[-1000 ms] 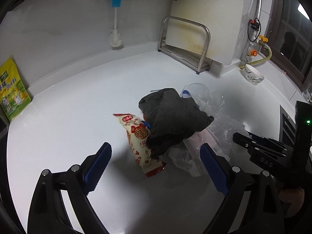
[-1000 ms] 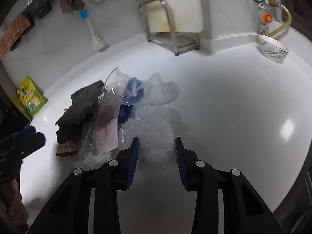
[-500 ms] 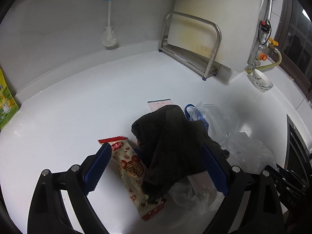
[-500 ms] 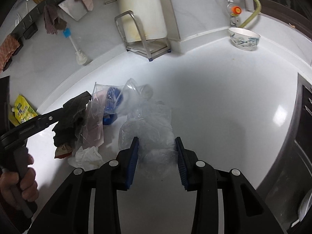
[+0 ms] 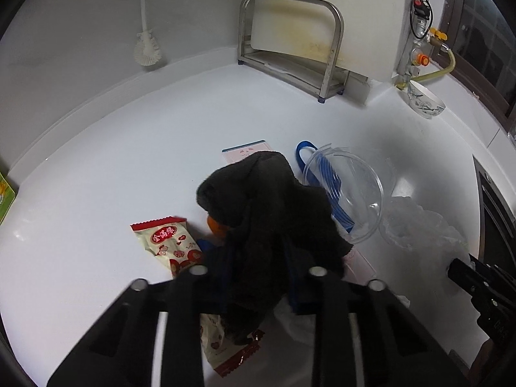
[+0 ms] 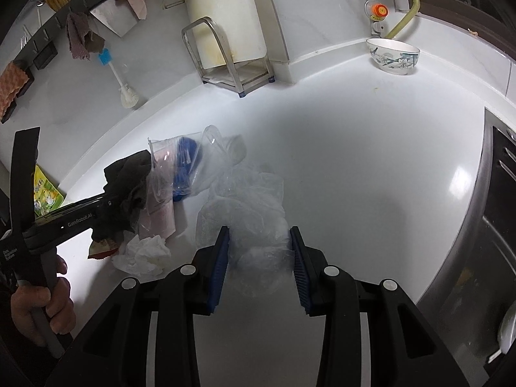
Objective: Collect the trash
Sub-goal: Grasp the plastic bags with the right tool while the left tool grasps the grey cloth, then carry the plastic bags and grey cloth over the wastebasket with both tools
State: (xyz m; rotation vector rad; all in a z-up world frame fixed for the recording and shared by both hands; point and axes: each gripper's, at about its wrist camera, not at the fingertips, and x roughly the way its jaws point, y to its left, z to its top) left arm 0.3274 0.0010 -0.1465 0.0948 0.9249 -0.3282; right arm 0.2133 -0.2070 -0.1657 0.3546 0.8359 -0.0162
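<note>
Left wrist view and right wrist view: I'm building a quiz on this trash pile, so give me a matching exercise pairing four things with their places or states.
Things:
1. dark grey cloth
2. red-and-cream snack wrapper
3. crumpled clear plastic bag
4. patterned white bowl

States:
A. between the right gripper's fingers
B. by the yellow hose at the wall
C. pinched in the left gripper
D. flat on the white counter, partly under the cloth

Pairs: 1-C, 2-D, 3-A, 4-B

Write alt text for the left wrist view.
The left hand-held gripper has just closed on a dark cloth atop trash on a white counter: a red-and-cream snack wrapper and a clear plastic lid.
</note>
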